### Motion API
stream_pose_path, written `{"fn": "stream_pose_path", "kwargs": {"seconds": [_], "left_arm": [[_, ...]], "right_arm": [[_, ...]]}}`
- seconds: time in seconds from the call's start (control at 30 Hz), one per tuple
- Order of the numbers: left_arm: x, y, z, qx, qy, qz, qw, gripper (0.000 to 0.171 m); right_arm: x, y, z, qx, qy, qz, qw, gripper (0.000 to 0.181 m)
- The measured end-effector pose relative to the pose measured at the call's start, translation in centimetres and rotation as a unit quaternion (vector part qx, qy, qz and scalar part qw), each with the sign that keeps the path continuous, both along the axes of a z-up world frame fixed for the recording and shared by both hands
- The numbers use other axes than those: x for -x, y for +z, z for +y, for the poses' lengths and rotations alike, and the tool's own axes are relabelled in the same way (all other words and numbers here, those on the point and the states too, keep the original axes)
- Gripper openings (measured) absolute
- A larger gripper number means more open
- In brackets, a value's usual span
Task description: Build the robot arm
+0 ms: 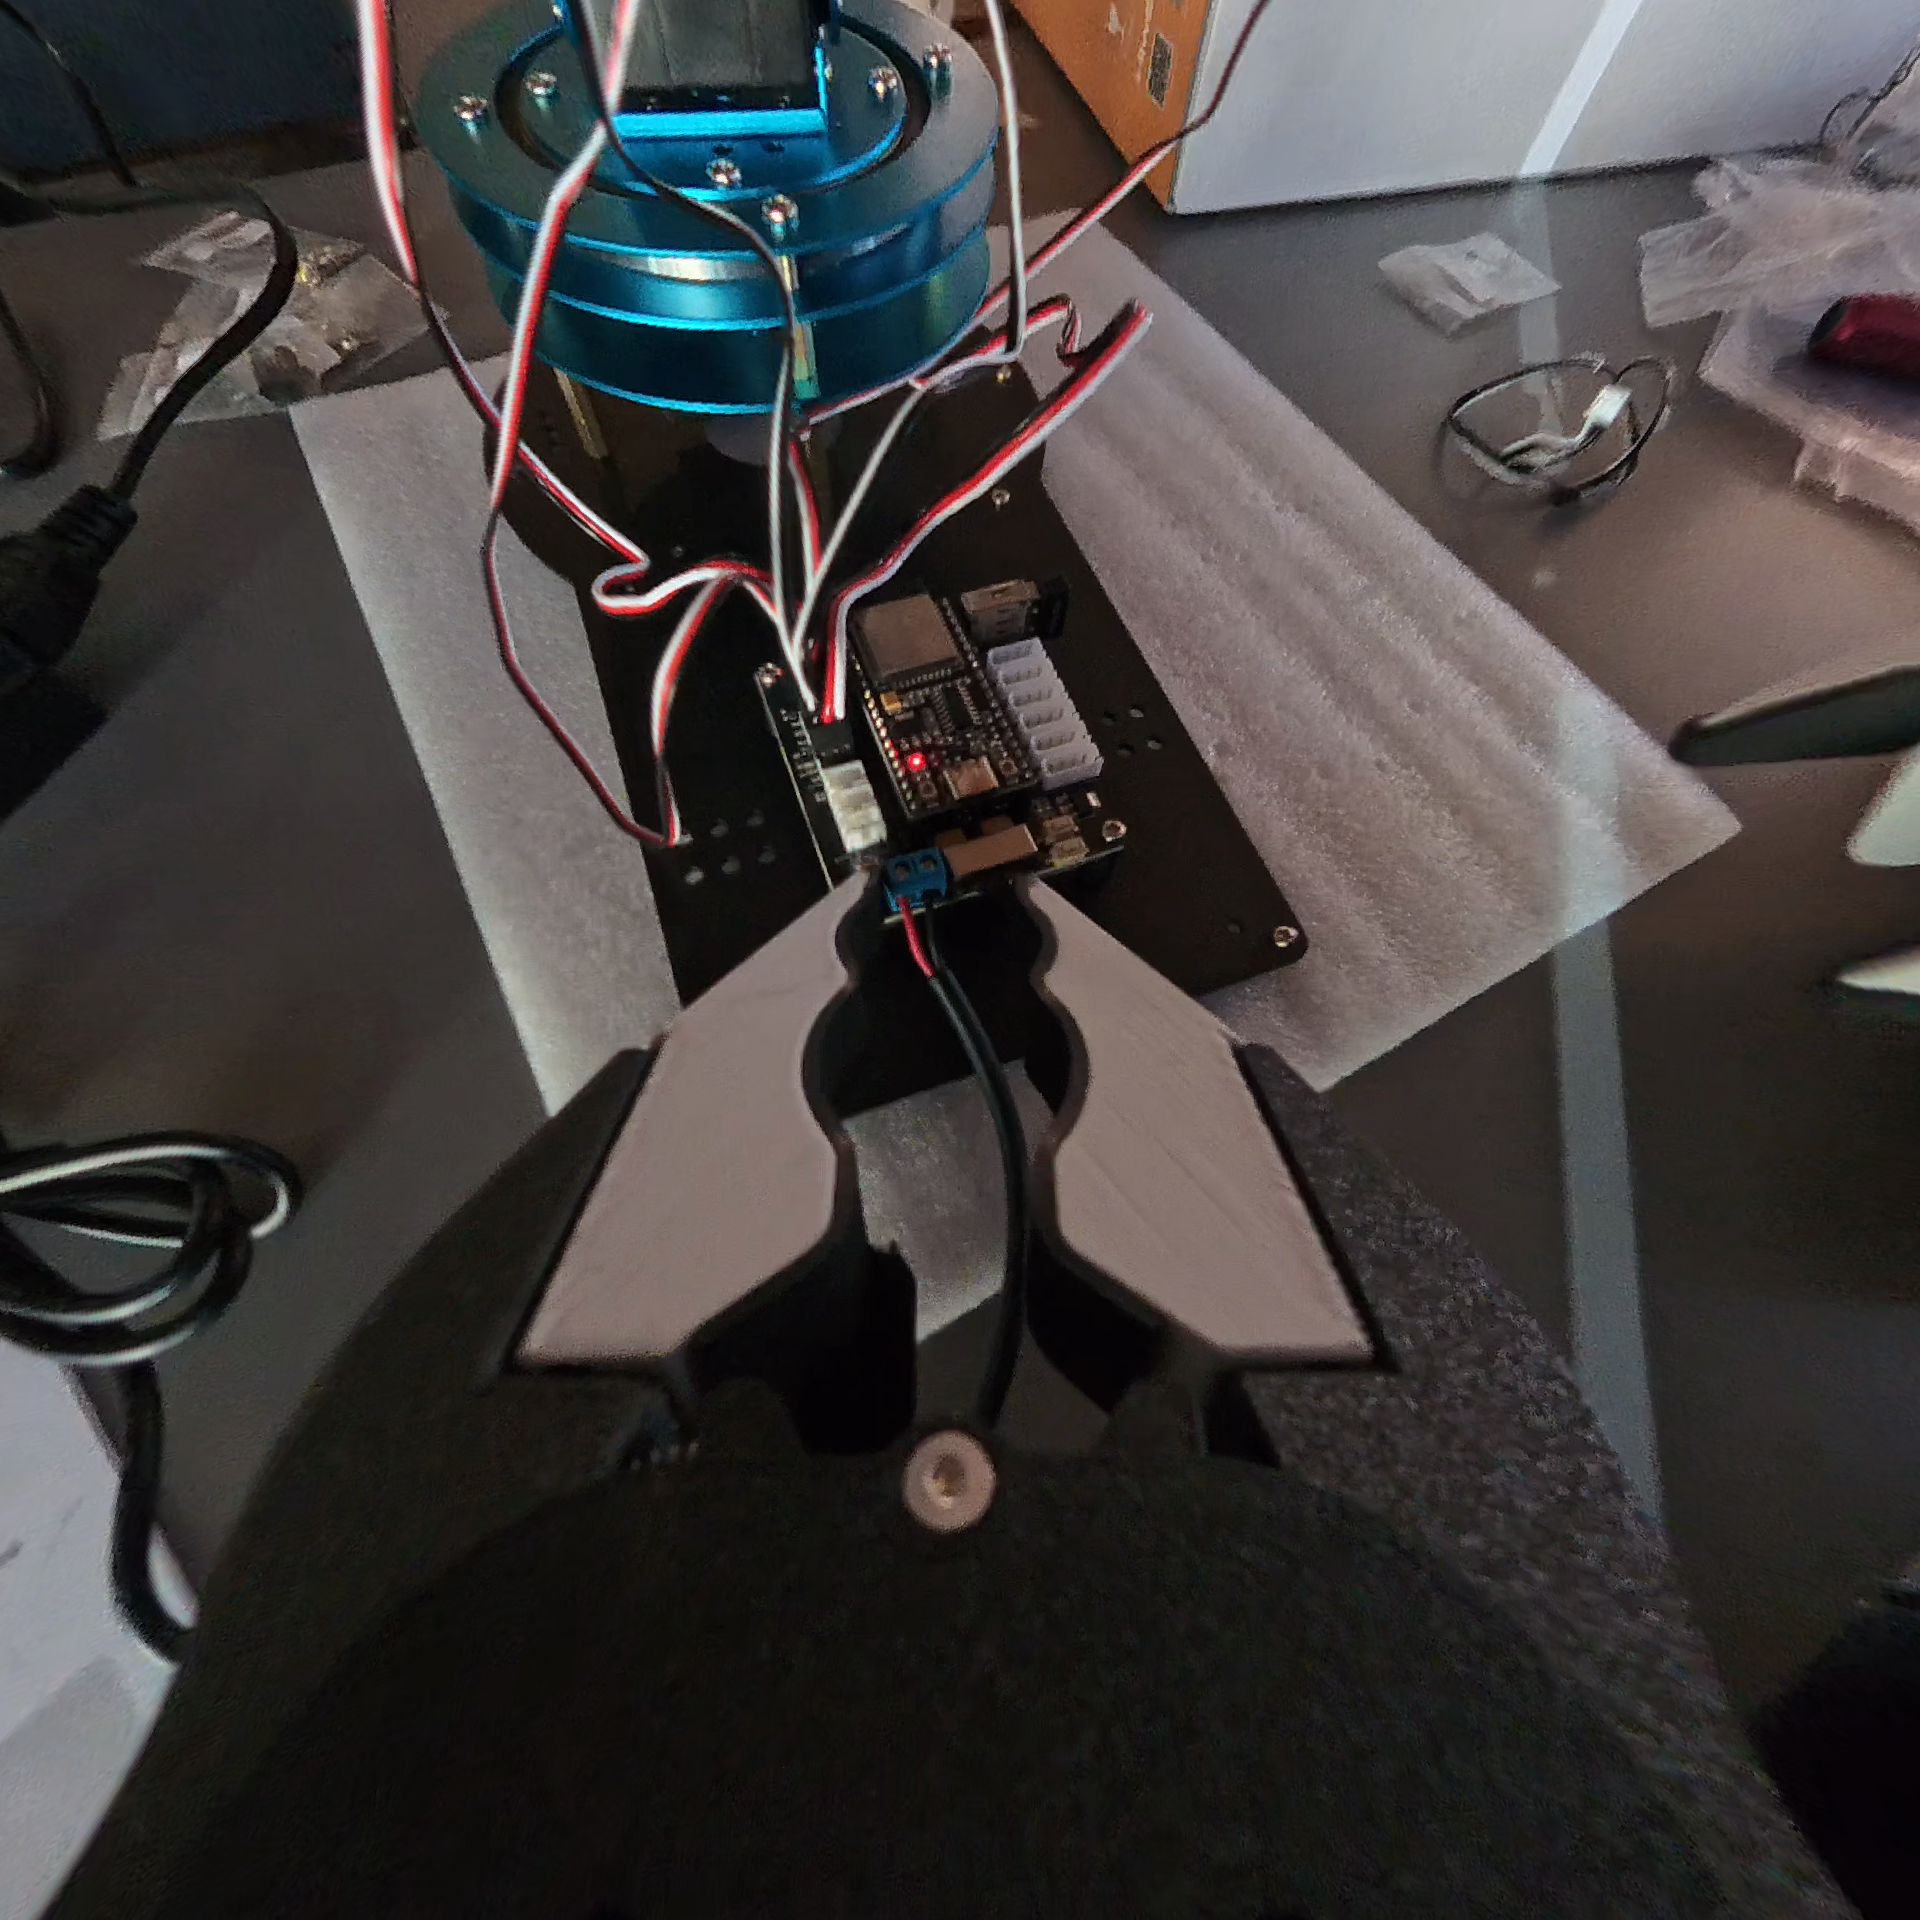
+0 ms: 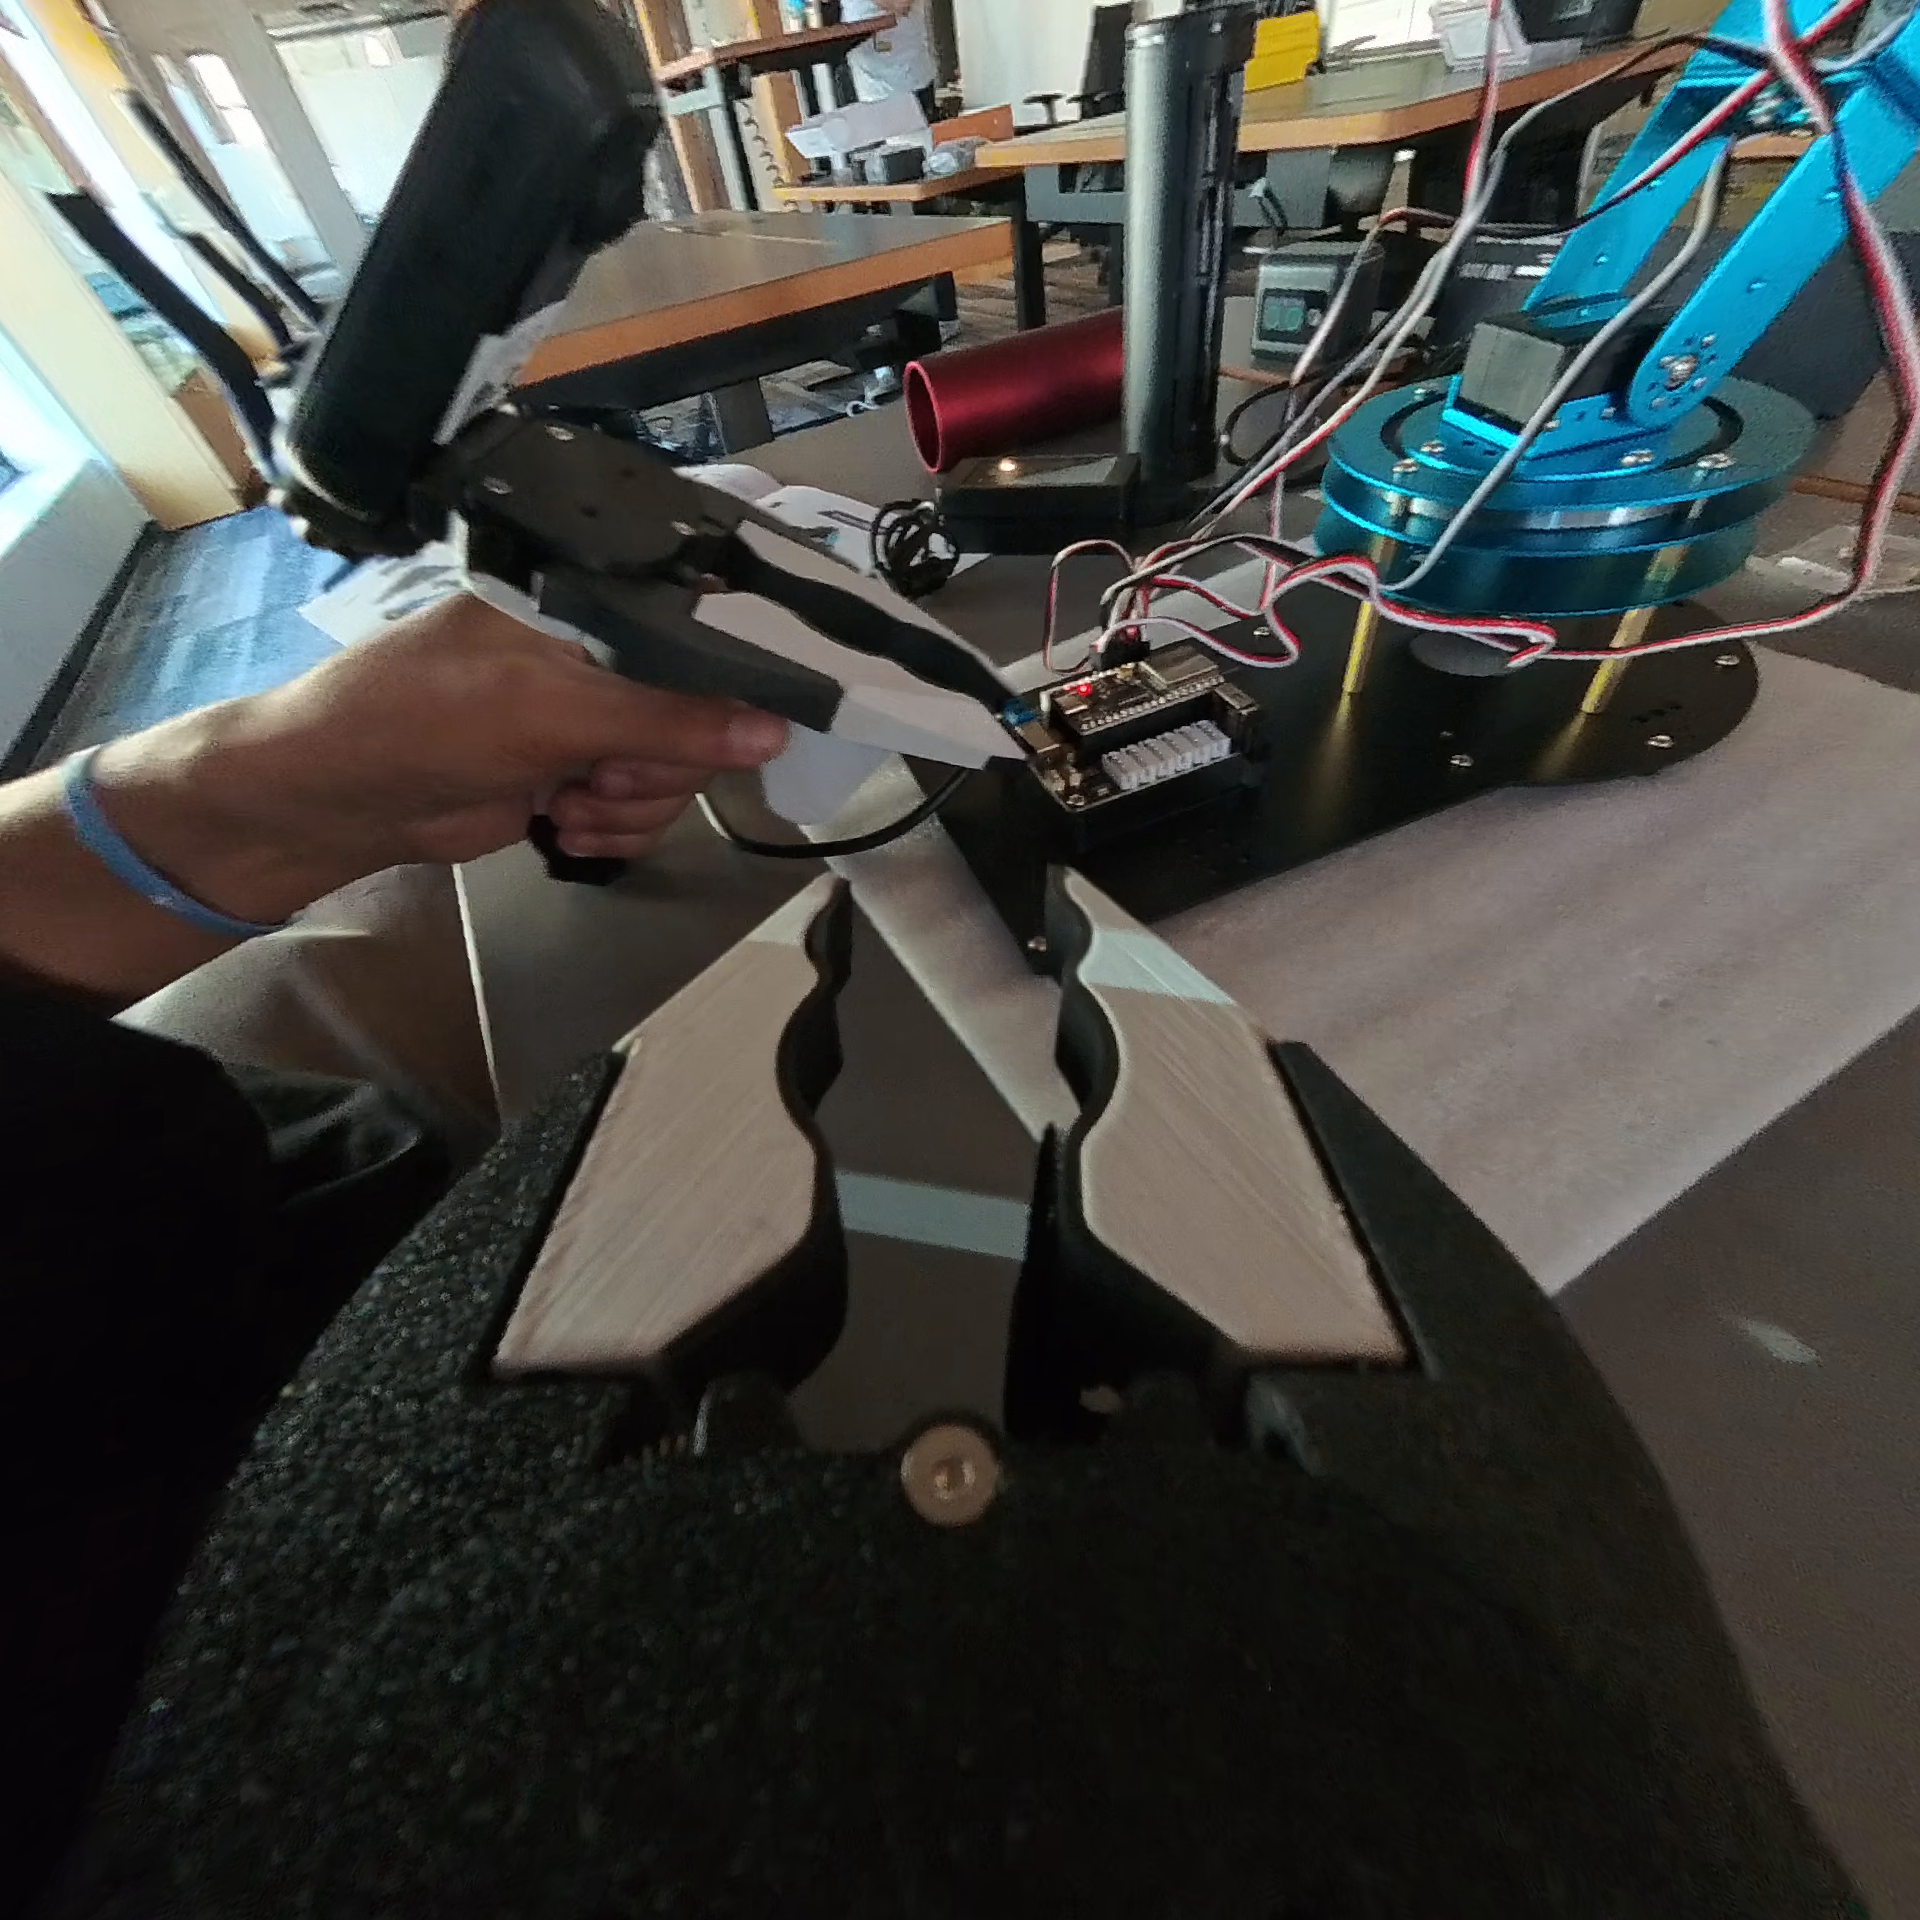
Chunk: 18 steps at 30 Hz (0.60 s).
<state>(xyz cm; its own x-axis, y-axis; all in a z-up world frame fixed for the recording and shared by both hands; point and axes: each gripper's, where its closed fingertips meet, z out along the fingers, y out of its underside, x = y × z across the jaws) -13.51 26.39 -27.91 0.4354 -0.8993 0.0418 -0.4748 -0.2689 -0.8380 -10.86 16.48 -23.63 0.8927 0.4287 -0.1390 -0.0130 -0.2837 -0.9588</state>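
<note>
Your left gripper (image 1: 940,883) sits at the centre of the left wrist view, its two white-faced fingers parted by a narrow gap. The fingertips (image 1: 847,899) flank the small blue screw terminal block (image 1: 917,871) on the near edge of the black circuit board with white connectors (image 1: 966,727). A thin black-and-red lead (image 1: 977,1049) runs from that terminal back between the fingers; nothing is clamped. A red indicator light (image 1: 915,762) glows on the board.

The board is mounted on a flat black base plate (image 1: 1174,831), which lies on a sheet of white foam (image 1: 1299,644) on the dark table (image 1: 1714,1143). At the top of the frame stands the blue metal turntable base of a small robot arm (image 1: 717,249), with red-white-black servo wires (image 1: 665,603) looping down to the board.

Your right gripper (image 2: 951,914) occupies the lower centre of the right wrist view. Its fingers stand moderately apart and hold nothing, above the table just short of the near corner of the base plate (image 2: 1351,790). In the left half of that view, a hand (image 2: 436,748) grips the left gripper's handle, and its tips meet the board (image 2: 1132,727). A dark red tube (image 2: 1018,400) lies at upper centre.
</note>
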Motion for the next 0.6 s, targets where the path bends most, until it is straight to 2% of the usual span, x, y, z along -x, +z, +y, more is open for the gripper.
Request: {"fn": "stream_pose_path", "kwargs": {"seconds": [0.13, 0.2, 0.27, 0.4, 0.5, 0.6], "left_arm": [[2.3, 1.7, -1.2, -0.005, 0.024, -0.03, 0.999, 0.024], [3.9, 2.5, -2.9, -0.017, 0.033, -0.036, 0.999, 0.032], [5.7, 2.7, -5.2, -0.01, 0.043, -0.043, 0.998, 0.042], [9.6, 2.9, -10.9, 0.012, 0.06, -0.086, 0.994, 0.046], [12.4, 3.1, -14.2, -0.011, 0.078, -0.114, 0.99, 0.048], [14.5, 3.9, -17.0, -0.041, 0.099, -0.133, 0.985, 0.051]], "right_arm": [[-0.6, 0.2, -0.4, 0.001, -0.025, -0.031, 0.999, 0.036], [-0.4, 0.7, -1.3, -0.005, -0.026, -0.036, 0.999, 0.036], [-0.1, 1.0, -2.8, -0.004, -0.031, -0.032, 0.999, 0.036], [-0.2, 0.9, -6.5, -0.014, -0.066, -0.033, 0.997, 0.045], [-1.1, 0.9, -9.7, -0.047, -0.109, -0.049, 0.992, 0.051], [-1.1, 2.6, -12.8, -0.108, -0.117, -0.076, 0.984, 0.054]]}}
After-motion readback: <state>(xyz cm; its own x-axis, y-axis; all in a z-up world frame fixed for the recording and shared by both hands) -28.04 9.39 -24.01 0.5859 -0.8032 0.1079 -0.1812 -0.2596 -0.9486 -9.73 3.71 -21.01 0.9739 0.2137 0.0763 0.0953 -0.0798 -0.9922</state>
